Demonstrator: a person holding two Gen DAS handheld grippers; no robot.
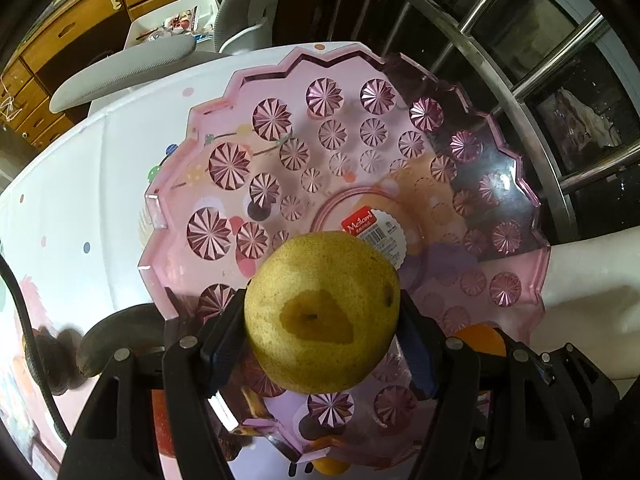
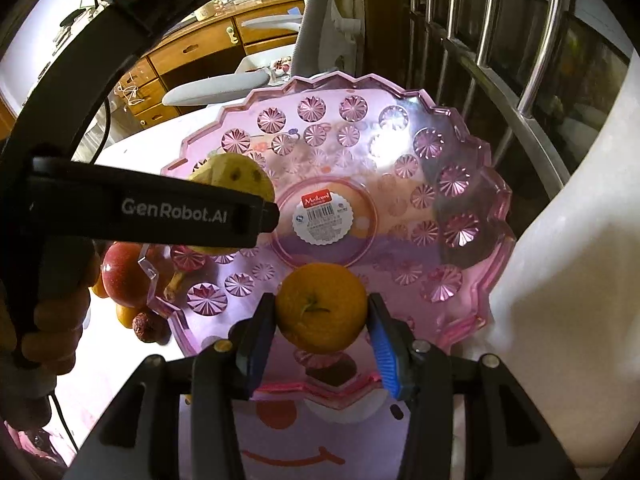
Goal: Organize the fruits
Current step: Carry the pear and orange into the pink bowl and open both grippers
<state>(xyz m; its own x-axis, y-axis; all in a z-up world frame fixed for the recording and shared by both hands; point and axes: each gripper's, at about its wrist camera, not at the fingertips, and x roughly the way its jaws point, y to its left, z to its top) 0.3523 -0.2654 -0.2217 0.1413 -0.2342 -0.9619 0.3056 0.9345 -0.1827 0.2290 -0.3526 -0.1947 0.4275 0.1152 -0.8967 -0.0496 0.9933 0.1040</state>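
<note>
Each claw is clamped on a fruit above the empty pink bowl (image 2: 460,280), seemingly for dropping in: the left gripper (image 1: 322,328) grips a pear (image 1: 322,312), the right gripper (image 2: 322,320) an orange (image 2: 322,306).

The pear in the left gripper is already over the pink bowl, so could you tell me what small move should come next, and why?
Probably lower the left gripper a little and open it. The pear is clamped between its fingers over the pink bowl, whose bottom around the label looks bare. The right gripper holds an orange over the near rim, so setting the pear down toward the far side should leave room.
</note>
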